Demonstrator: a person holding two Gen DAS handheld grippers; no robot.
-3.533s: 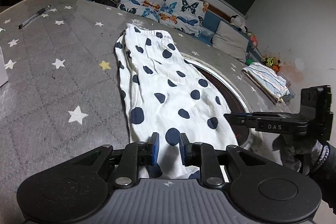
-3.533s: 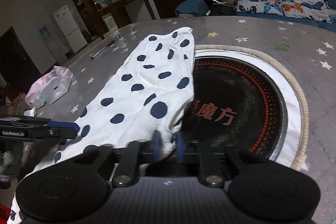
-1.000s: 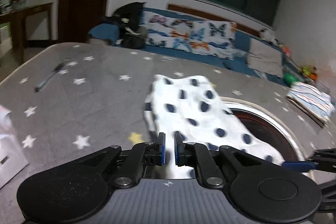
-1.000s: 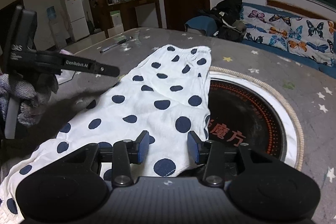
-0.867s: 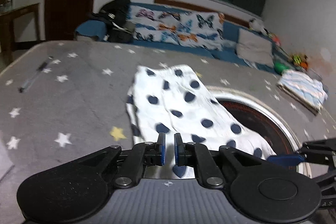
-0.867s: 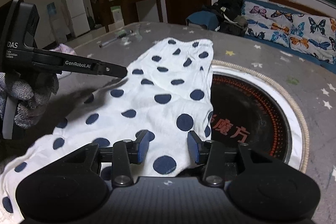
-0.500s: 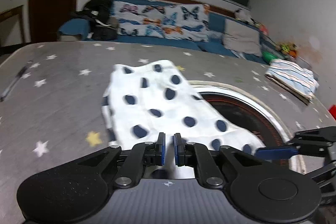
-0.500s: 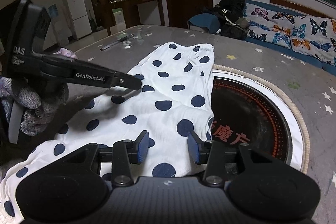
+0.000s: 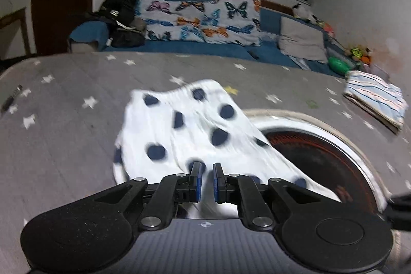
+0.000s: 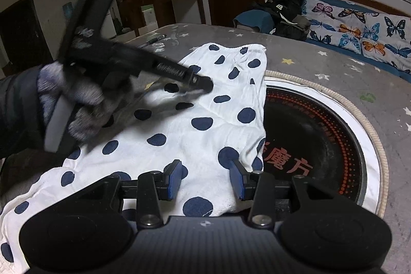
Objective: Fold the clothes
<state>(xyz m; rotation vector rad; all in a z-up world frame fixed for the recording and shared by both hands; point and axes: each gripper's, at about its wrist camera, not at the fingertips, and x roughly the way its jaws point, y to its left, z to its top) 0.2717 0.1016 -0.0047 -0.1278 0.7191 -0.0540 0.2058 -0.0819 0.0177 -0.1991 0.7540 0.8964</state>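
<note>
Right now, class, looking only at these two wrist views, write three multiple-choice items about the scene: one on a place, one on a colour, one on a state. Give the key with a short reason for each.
1. Where does the striped folded cloth lie?
A. on the dotted garment
B. at the table's far right edge
C. on the sofa

2. What colour are the dots on the garment?
A. red
B. green
C. dark blue

3. How stand the right gripper's jaws?
A. wide apart
B. shut on the garment
C. shut on a pen

Key:
1 B: the left view shows it on the starred table, apart from the garment.
2 C: navy spots on white cloth in both views.
3 A: a broad gap with garment visible between the blue pads, while the left gripper is nearly closed over the garment.
</note>
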